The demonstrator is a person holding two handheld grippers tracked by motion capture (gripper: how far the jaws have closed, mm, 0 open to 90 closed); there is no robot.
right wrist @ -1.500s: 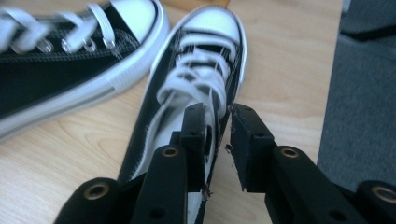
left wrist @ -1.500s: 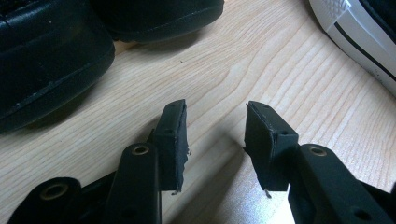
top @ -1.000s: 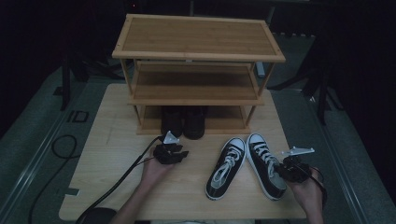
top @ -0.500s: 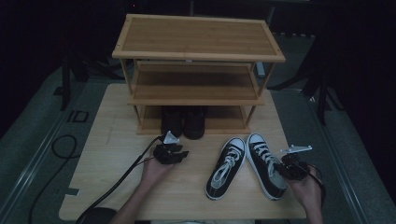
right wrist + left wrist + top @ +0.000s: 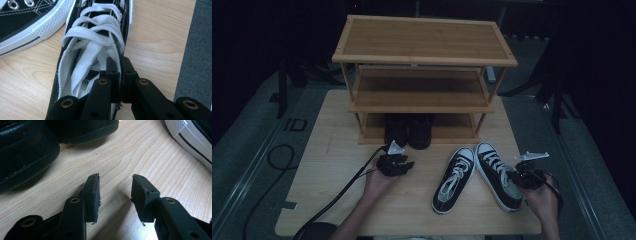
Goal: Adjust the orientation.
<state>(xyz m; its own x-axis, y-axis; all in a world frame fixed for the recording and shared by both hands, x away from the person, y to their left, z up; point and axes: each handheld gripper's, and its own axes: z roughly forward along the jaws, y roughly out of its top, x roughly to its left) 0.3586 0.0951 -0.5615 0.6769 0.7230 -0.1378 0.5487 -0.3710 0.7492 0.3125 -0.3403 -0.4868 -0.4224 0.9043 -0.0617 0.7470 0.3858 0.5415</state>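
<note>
High view: wooden table (image 5: 337,200) carrying a three-tier bamboo shoe rack (image 5: 422,55) along its far edge, black-and-white canvas sneakers near the front right corner.
Right gripper (image 5: 119,75): jaws pressed together, pinching the outer side wall of the right sneaker (image 5: 92,57) at its collar, one jaw inside the opening, one outside; seen in the high view (image 5: 524,175) at that shoe's heel end, close to the table's right edge.
Reason for that grip: collar cloth is thin enough for the jaws to bite, and likely gives a firm hold for lifting the shoe by its rear.
Left sneaker (image 5: 453,177): flat on the table just beside its partner, toe toward the rack, untouched.
Left gripper (image 5: 115,192): jaws spread with bare wood between them, holding nothing; in the high view (image 5: 398,162) resting low just before the rack's front, toward the table's middle.
Black leather shoes (image 5: 409,131): paired on the bottom shelf, toes poking out over the table, just ahead of the left gripper's jaws.
Rack's middle and top shelves: bare, likely free for the sneakers.
Step in hand, by judgement: right sneaker gripped, lift not yet begun.
</note>
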